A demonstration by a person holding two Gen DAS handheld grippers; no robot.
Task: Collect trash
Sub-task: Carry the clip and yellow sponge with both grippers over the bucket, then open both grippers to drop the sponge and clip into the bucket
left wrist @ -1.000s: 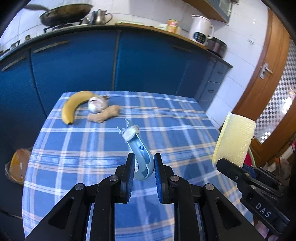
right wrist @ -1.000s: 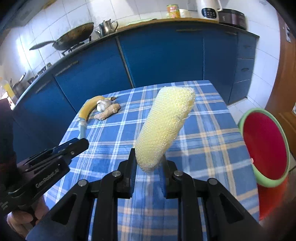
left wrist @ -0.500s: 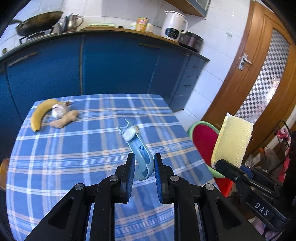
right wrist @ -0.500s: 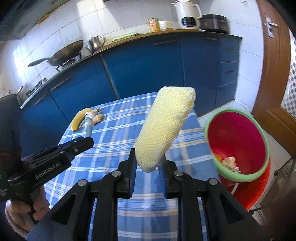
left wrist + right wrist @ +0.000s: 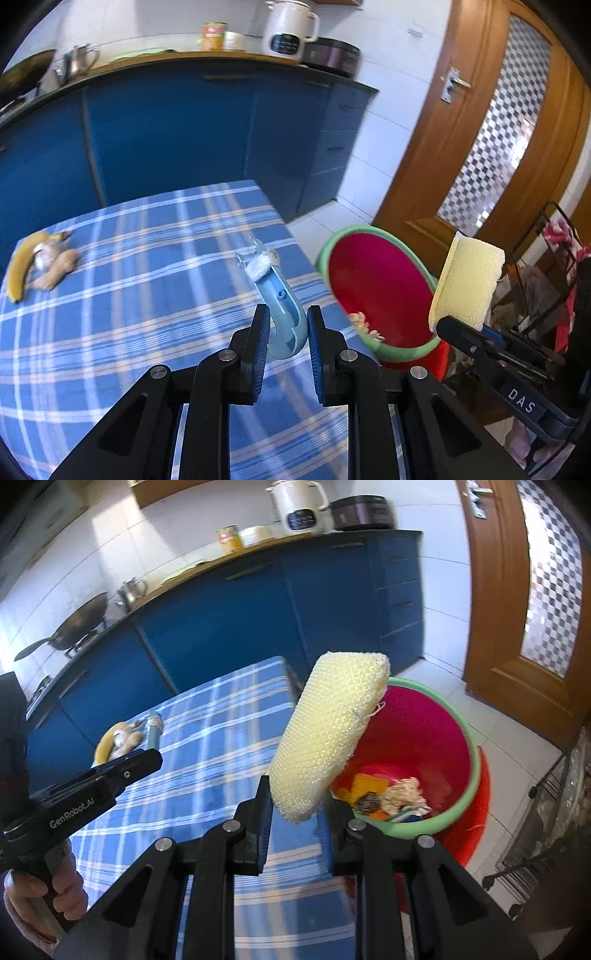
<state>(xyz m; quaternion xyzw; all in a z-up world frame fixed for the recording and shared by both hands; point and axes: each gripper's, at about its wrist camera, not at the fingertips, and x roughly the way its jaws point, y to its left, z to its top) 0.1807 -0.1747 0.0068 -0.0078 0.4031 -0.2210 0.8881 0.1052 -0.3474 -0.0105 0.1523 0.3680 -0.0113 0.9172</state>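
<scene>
1. Left wrist view: the left gripper (image 5: 284, 330) is clenched on a curved pale-blue plastic tool with a white tuft at its tip (image 5: 277, 295), held above the blue-and-white checked tablecloth (image 5: 129, 314).
2. The red plastic bin with a green rim (image 5: 373, 288) stands on the floor off the table's right edge — to the right of this gripper and lower than it.
3. Right wrist view: the right gripper (image 5: 295, 812) grasps a pale-yellow knobbly sponge (image 5: 328, 734) by its near end; its long axis rises away from the jaws, tilted right, so the far end overlaps the bin's rim (image 5: 469, 738) in the picture.
4. The bin lies just right of and beyond the right gripper, with scraps at its bottom — the right hand looks the nearer of the two, so the sponge would likely go in first.
5. A yellow banana (image 5: 16, 273), a garlic bulb and a piece of ginger (image 5: 55, 269) lie together at the table's far left, well apart from both grippers.
</scene>
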